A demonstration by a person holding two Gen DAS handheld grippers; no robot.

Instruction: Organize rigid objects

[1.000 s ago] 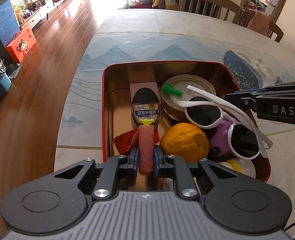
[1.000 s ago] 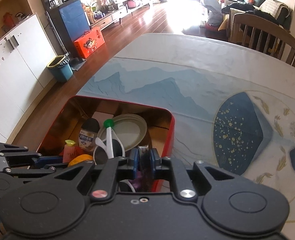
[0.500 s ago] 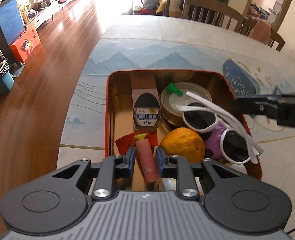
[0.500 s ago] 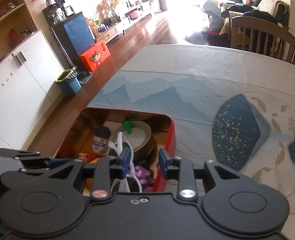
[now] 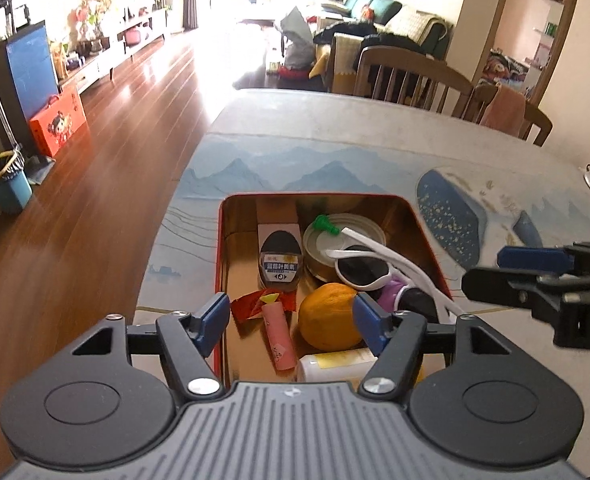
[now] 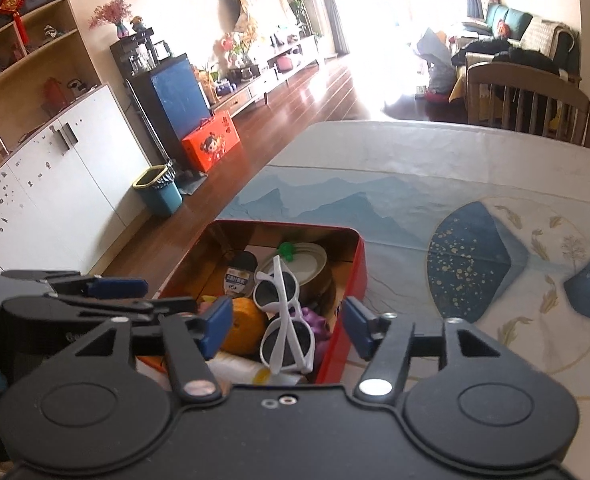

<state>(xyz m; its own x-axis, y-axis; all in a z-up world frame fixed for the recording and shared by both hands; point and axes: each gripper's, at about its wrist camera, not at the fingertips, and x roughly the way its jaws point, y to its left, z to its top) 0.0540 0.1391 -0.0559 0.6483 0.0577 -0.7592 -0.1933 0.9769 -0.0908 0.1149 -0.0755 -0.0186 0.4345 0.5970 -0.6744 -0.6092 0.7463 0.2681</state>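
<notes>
A red tin box (image 5: 220, 264) with a gold inside stands on the table and holds the objects. In it lie a pink tube (image 5: 278, 340), an orange (image 5: 329, 316), white sunglasses (image 5: 361, 270), a round tin lid (image 5: 351, 236), an eye-drop box (image 5: 281, 258) and a white bottle (image 5: 335, 366). My left gripper (image 5: 291, 326) hovers above the box's near end, its jaws opening, gripping nothing. My right gripper (image 6: 287, 328) hangs over the sunglasses (image 6: 285, 320), its jaws opening too, not touching them. It reaches in from the right (image 5: 483, 270) in the left wrist view.
The box sits near the left edge of a table with a blue mountain-print cloth (image 6: 435, 184). Wooden chairs (image 5: 411, 76) stand at the far end. The wooden floor (image 5: 95, 200), a blue bin (image 6: 159, 190) and white cabinets (image 6: 55, 184) lie to the left.
Both grippers opened and drew up and back from the box. The left one let go of the pink tube, which now lies flat. The right one released the sunglasses onto the pile.
</notes>
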